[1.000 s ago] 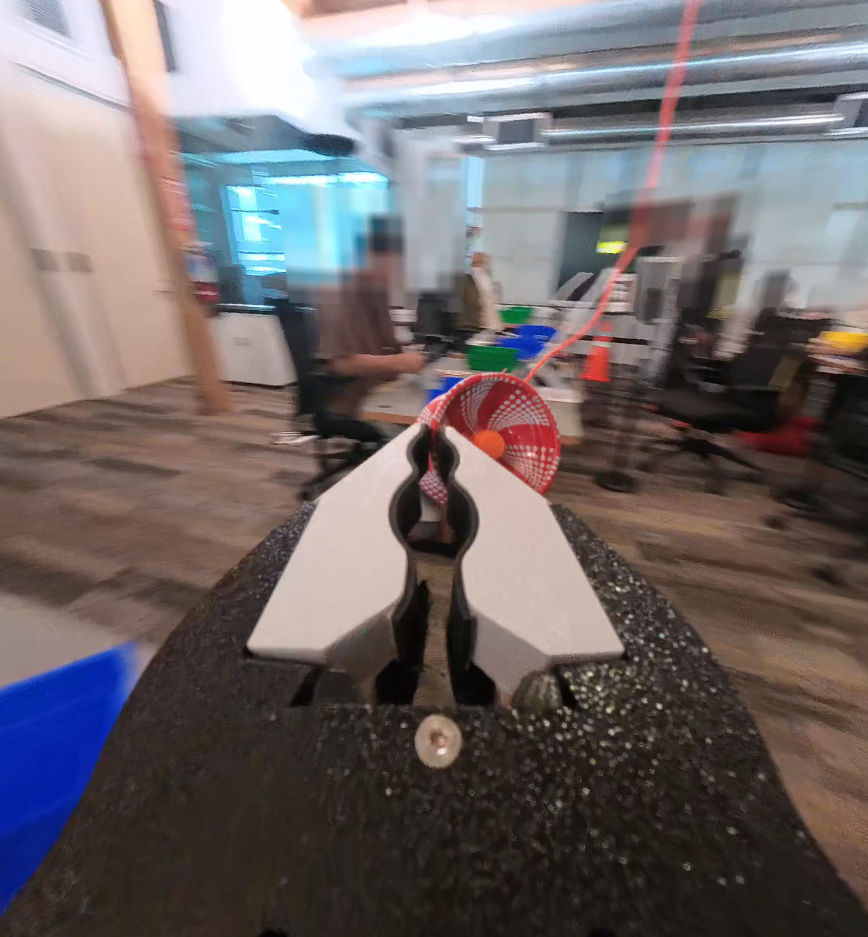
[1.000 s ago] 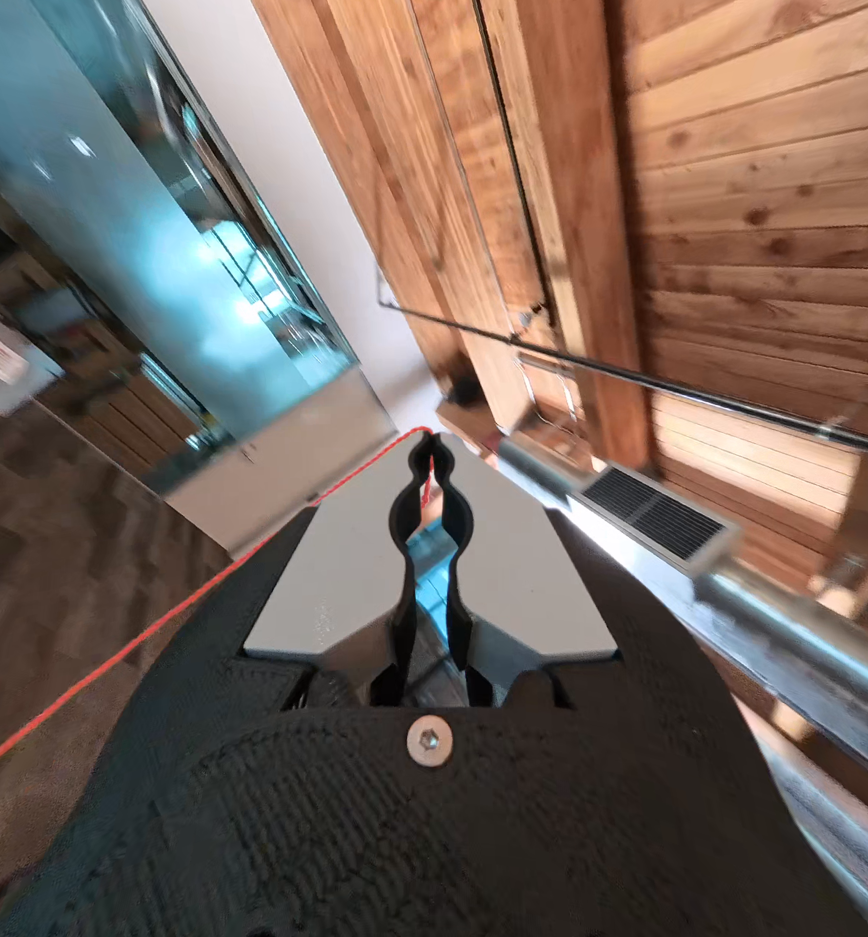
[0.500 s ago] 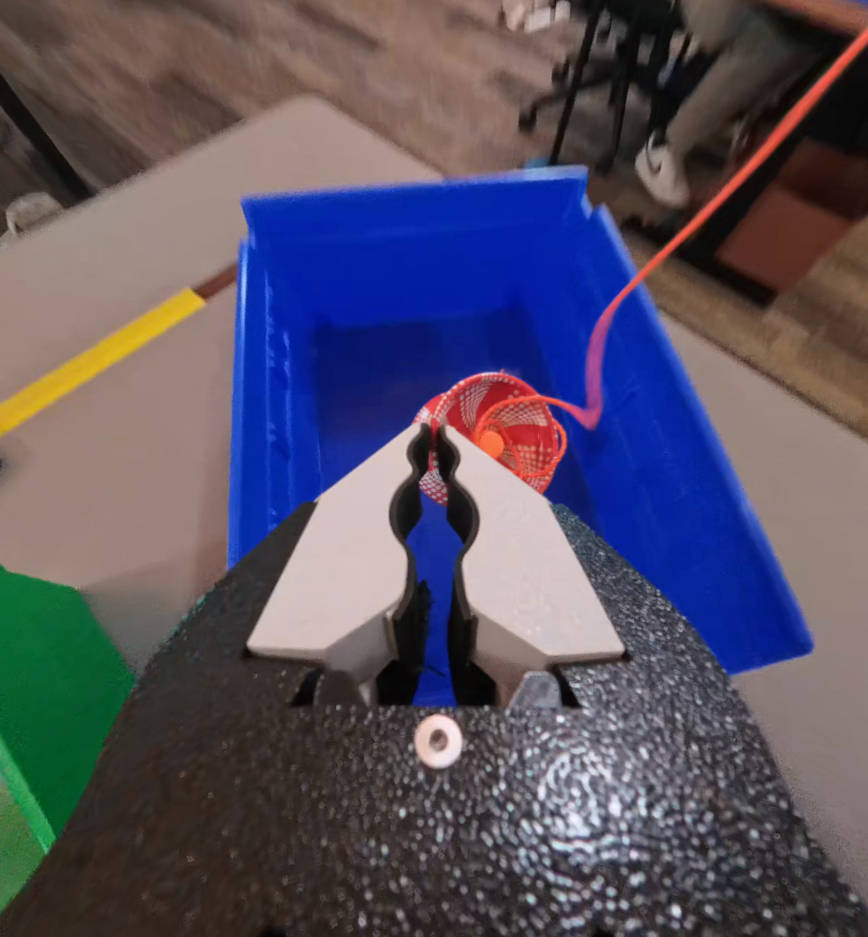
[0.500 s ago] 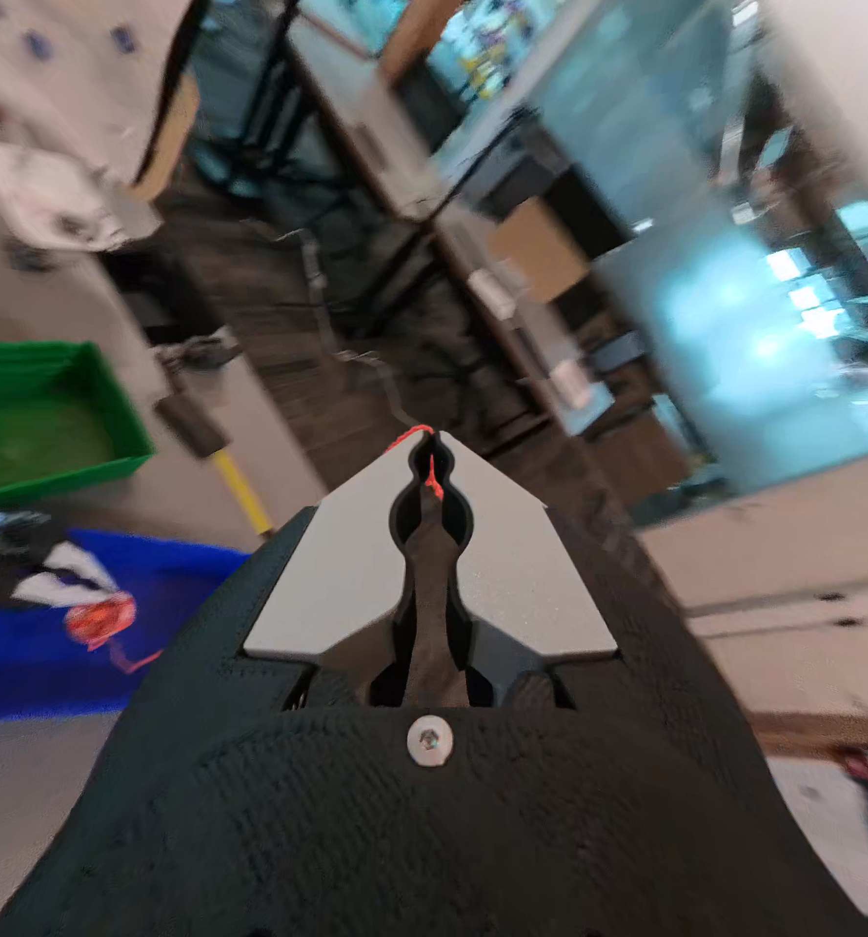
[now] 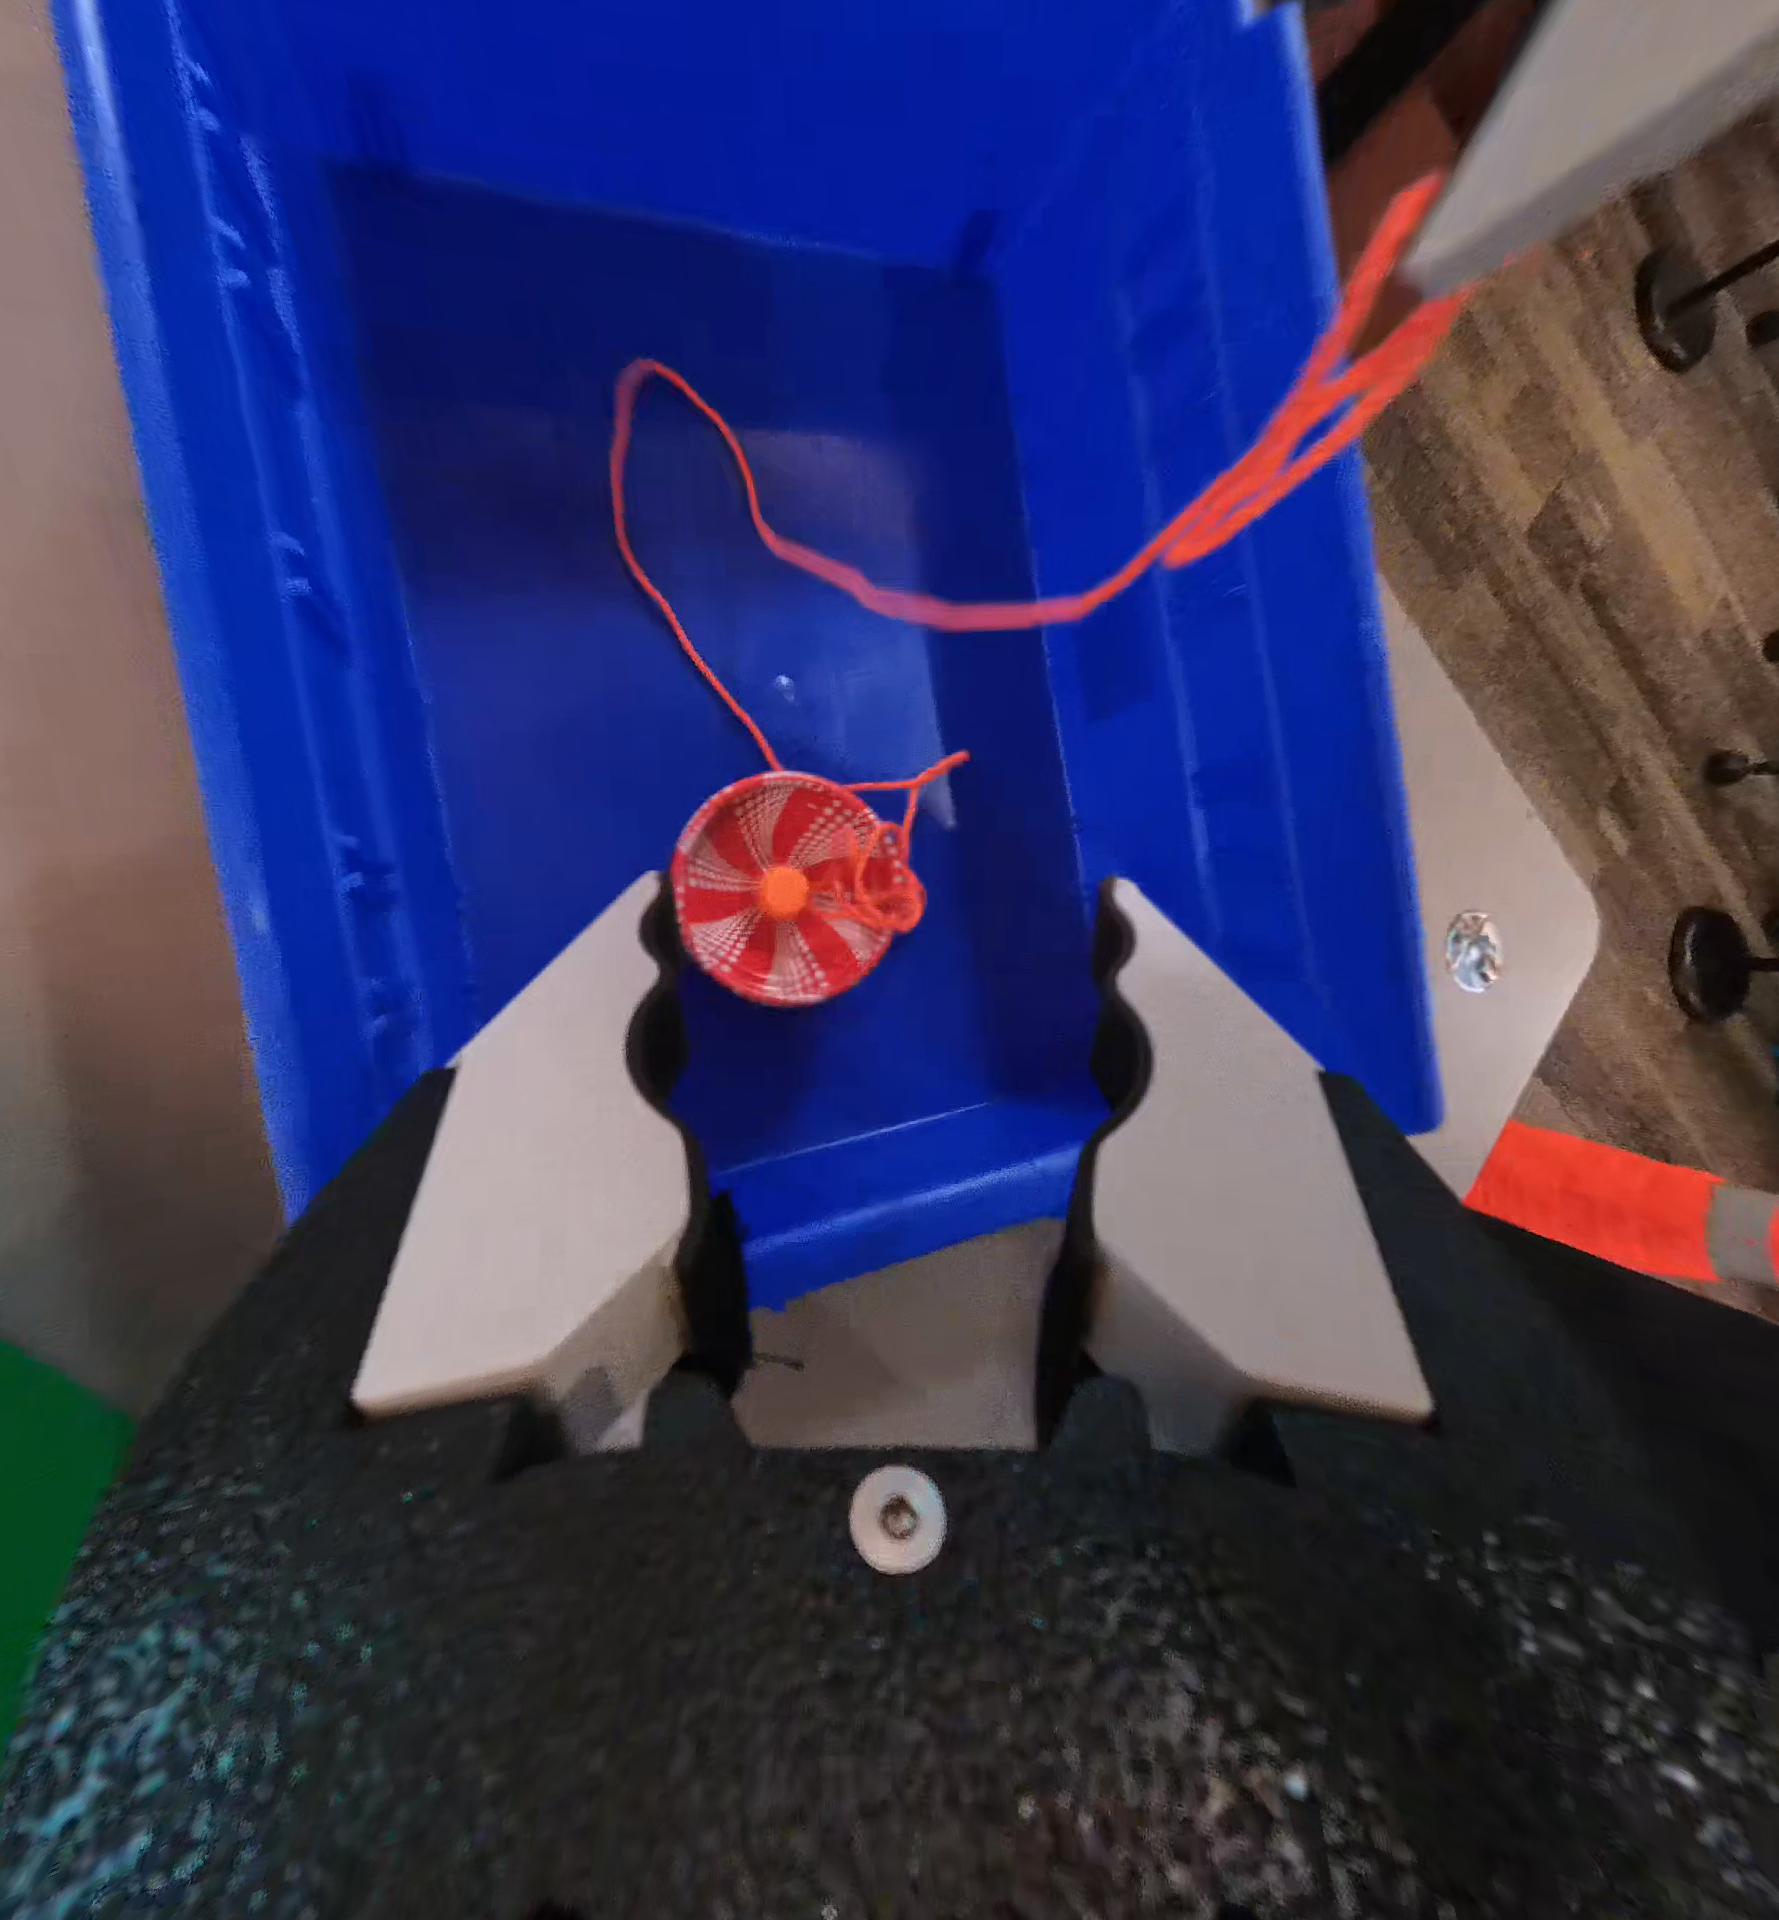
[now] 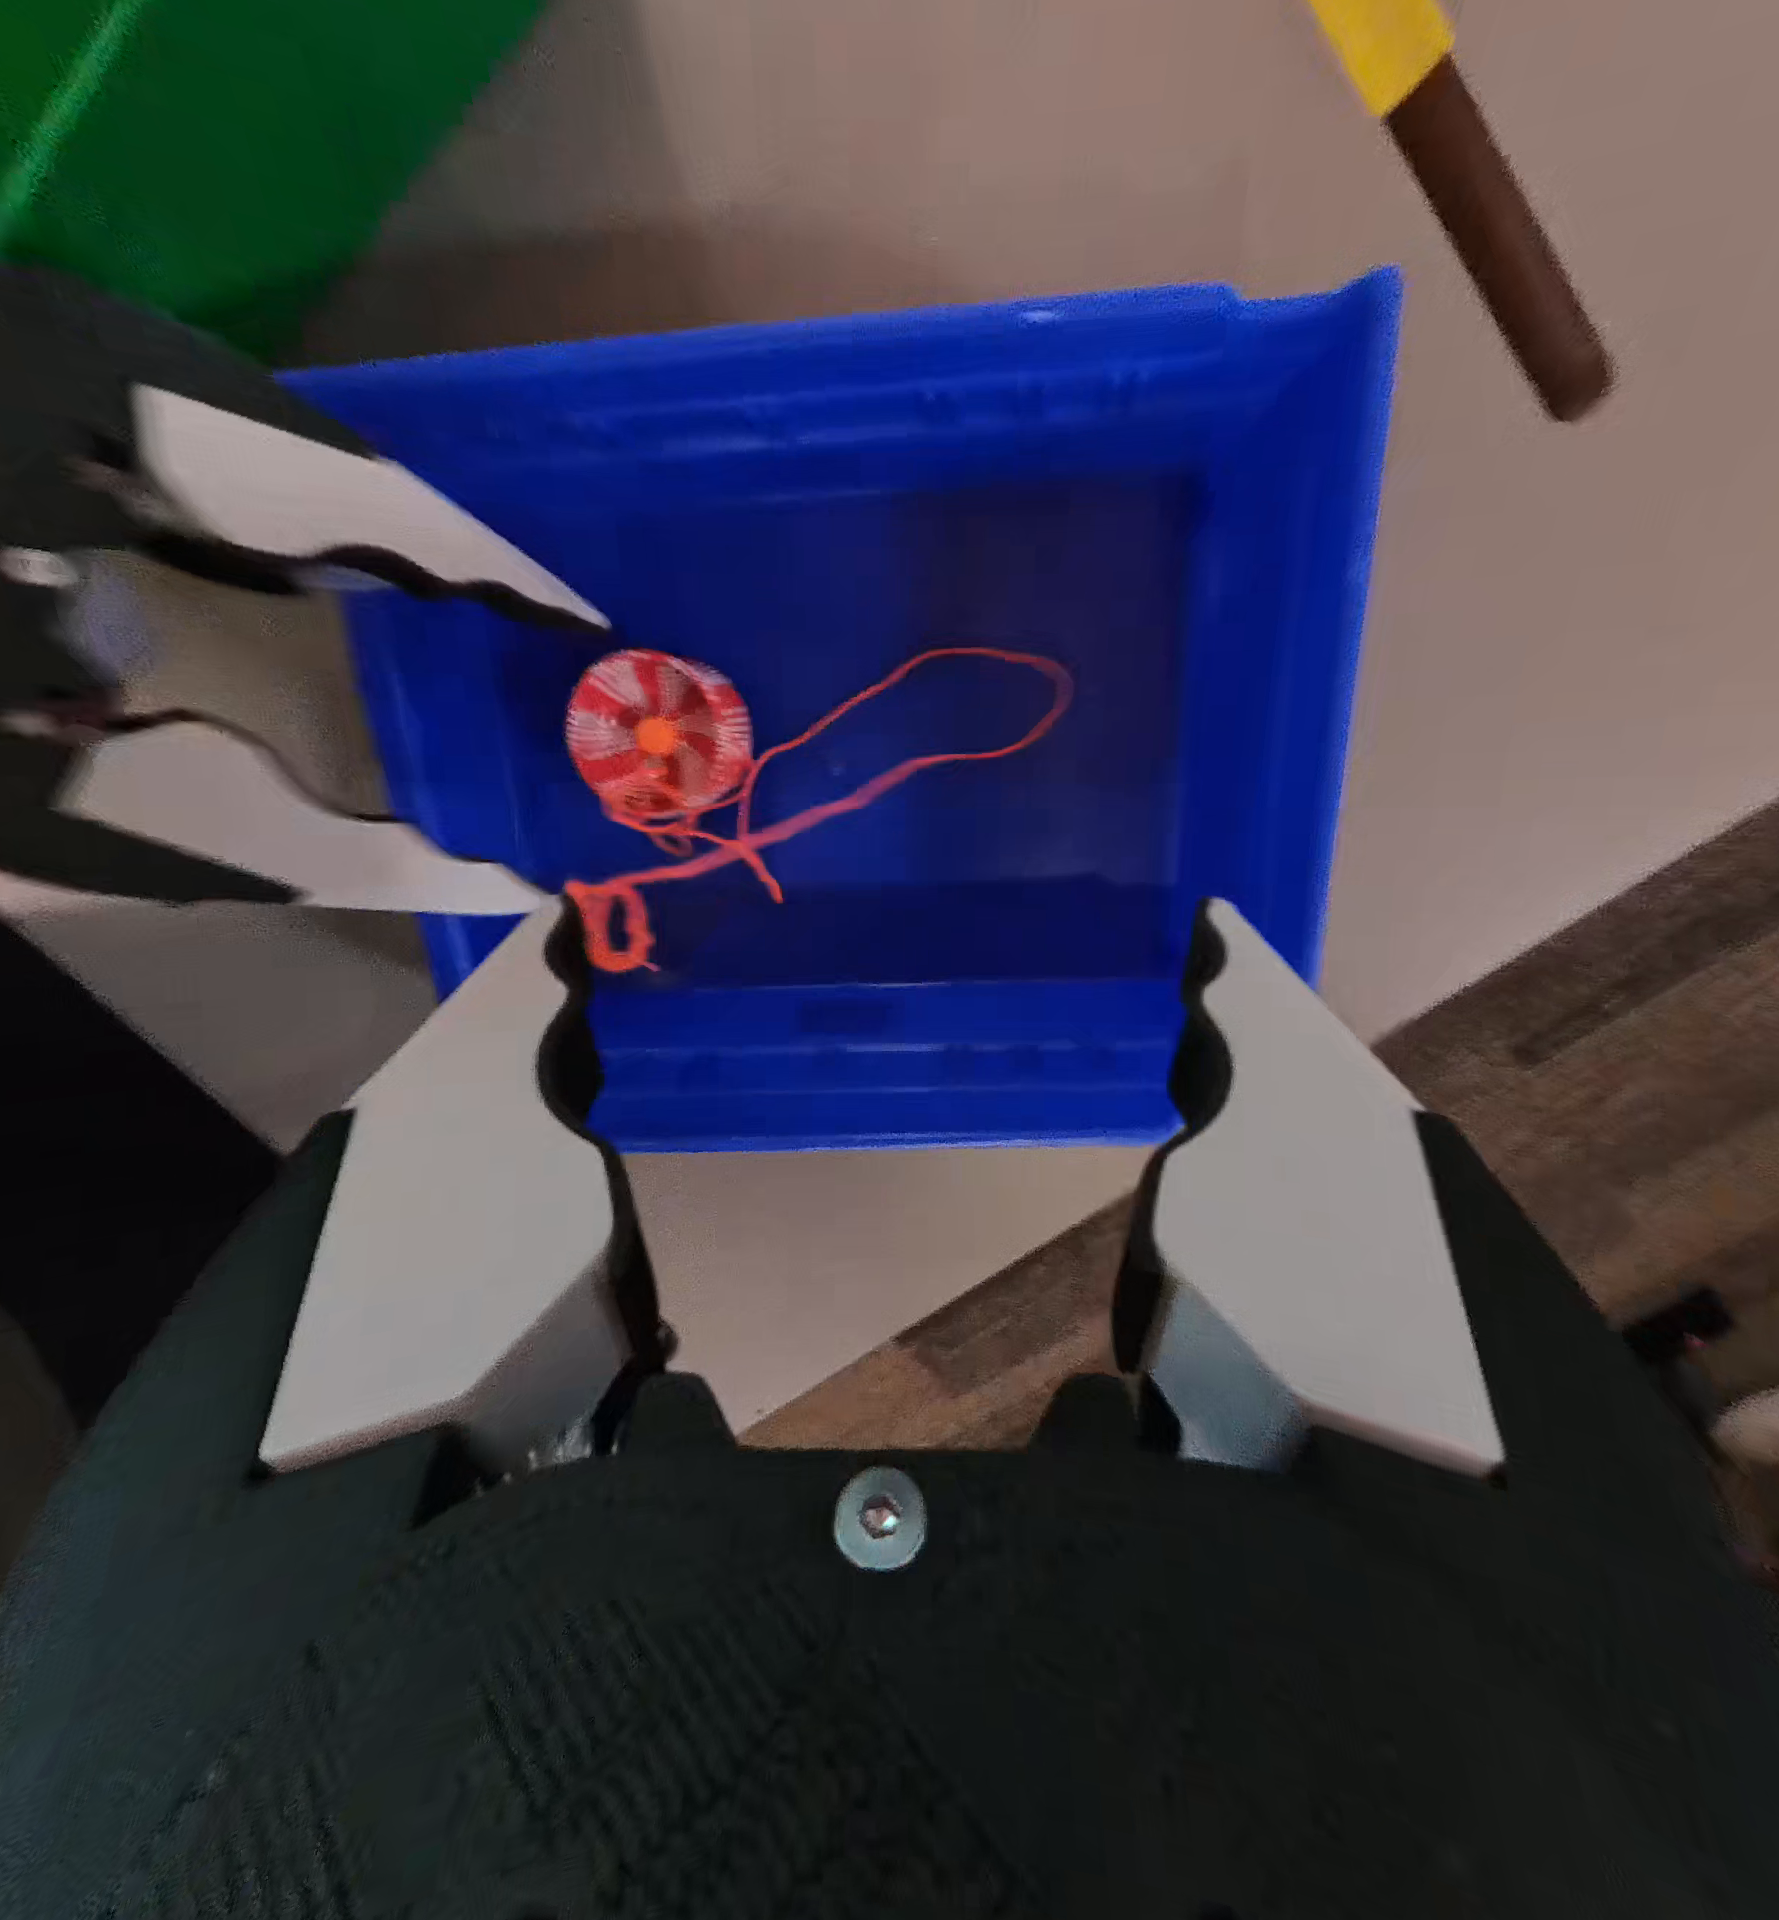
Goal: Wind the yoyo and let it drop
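The red-and-white yoyo (image 5: 786, 904) lies flat on the floor of the blue bin (image 5: 189, 520), its orange string (image 5: 656, 520) loose and looped across the bin. My left gripper (image 5: 883, 894) is open and empty just above the yoyo. In the right wrist view the yoyo (image 6: 656, 743) lies at the left of the bin (image 6: 1280, 623). My right gripper (image 6: 883, 914) is open over the bin's near wall. The string's end loop (image 6: 615, 925) is right by its left fingertip; I cannot tell if they touch. The left gripper (image 6: 552, 764) shows there too, open beside the yoyo.
The bin stands on a beige table (image 6: 968, 156) near its edge, with wood-look floor (image 6: 1591, 987) beyond. A green bin (image 6: 137, 135) stands next to it. A brown stick with a yellow end (image 6: 1487, 229) lies on the table. An orange-and-grey strip (image 5: 1643, 1216) shows at the right.
Both grippers have swung down over the blue bin and opened. The left let go of the yoyo, which now lies in the bin. The right let go of the string.
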Available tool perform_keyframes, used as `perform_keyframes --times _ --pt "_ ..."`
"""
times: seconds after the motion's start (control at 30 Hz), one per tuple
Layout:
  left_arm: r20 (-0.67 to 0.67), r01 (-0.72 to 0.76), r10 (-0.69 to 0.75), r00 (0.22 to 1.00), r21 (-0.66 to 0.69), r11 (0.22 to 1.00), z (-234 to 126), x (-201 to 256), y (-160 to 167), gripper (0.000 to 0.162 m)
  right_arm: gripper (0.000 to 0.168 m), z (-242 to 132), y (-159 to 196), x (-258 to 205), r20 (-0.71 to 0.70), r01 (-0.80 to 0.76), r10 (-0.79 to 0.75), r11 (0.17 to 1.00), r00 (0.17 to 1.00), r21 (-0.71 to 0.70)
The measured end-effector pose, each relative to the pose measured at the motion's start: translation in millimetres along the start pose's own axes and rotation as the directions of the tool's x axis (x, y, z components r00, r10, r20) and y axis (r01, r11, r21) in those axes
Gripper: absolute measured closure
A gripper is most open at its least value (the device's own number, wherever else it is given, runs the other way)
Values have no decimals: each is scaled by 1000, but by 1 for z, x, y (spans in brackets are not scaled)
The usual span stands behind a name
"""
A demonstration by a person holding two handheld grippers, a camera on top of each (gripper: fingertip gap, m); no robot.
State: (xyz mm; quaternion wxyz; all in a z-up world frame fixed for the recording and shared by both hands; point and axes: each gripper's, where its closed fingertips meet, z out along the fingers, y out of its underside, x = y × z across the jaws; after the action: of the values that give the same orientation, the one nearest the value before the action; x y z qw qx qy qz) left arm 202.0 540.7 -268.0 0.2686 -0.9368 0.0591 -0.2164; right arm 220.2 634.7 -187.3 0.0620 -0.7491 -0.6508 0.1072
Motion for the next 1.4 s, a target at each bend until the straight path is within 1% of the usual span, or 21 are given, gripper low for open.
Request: perform_keyframes --times 0.03,0.1,0.23,0.33,0.43,0.5,0.53,0.57,0.6,0.63,0.67,0.73,0.8,0.87,0.93,0.97,1.03,1.13,1.17,1.27,1.4 --pt "10 -11 11 1000 23 1000 -9 3 -2 77 49 -5 3 9 -70 16 -16 1000 997 9" --pt "45 -49 46 998 74 996 -31 8 -7 68 47 -19 5 20 -175 51 -40 997 984 58" --pt "30 -90 86 996 225 970 -73 32 -25 66 48 -42 4 33 -292 95 -52 986 955 134" --pt "77 -188 171 982 346 919 -87 52 -55 69 48 -50 -4 8 -161 58 -22 974 987 220" --pt "127 -279 252 959 296 913 -66 60 -72 73 50 -64 -5 -8 -128 75 -40 956 991 283" --pt "95 -298 282 955 298 907 -47 68 -82 85 51 -71 -5 -22 -70 56 -35 941 997 334" --pt "56 -289 287 956 319 902 -40 74 -87 107 51 -72 -6 -24 -63 54 -34 934 997 353" --pt "-17 -256 280 960 361 897 -33 82 -90 145 52 -75 -4 -25 -67 56 -33 929 997 365" --pt "-94 -185 244 965 410 893 -30 85 -95 162 52 -79 -2 -23 -77 57 -30 926 997 374" --pt "-121 -107 174 977 428 897 -25 77 -96 162 52 -84 1 -20 -97 57 -21 920 995 387" --pt "-73 -60 97 993 398 916 -18 56 -91 162 51 -92 3 -17 -135 61 -5 909 991 411" --pt "111 -89 56 992 318 944 -9 12 -76 162 59 -121 11 1 -299 101 53 874 953 475" --pt "228 -110 54 972 241 964 -8 -14 -65 162 64 -162 21 26 -508 176 163 815 846 553" --pt "248 -122 76 966 177 977 -8 -14 -64 162 64 -196 32 34 -591 223 281 740 756 635" --pt "287 -158 124 950 101 982 -11 -8 -66 102 64 -205 37 24 -549 210 336 676 765 707" --pt "283 -192 163 945 77 978 -13 2 -68 81 64 -201 37 16 -478 164 345 647 808 744" --pt "177 -190 160 971 168 967 -22 31 -81 66 63 -191 37 9 -335 50 380 595 862 802" --pt "55 -89 77 996 289 953 -48 51 -94 61 60 -173 39 8 -193 -81 412 561 890 824" --pt "80 -95 75 994 295 951 -57 48 -93 57 58 -170 40 8 -167 -105 422 549 891 829" --pt "213 -156 96 972 283 946 -80 29 -77 47 58 -153 42 9 -222 -80 425 586 877 806" --pt "352 -134 28 936 281 950 -112 -7 -36 40 55 -102 47 7 -67 -254 473 582 878 772"
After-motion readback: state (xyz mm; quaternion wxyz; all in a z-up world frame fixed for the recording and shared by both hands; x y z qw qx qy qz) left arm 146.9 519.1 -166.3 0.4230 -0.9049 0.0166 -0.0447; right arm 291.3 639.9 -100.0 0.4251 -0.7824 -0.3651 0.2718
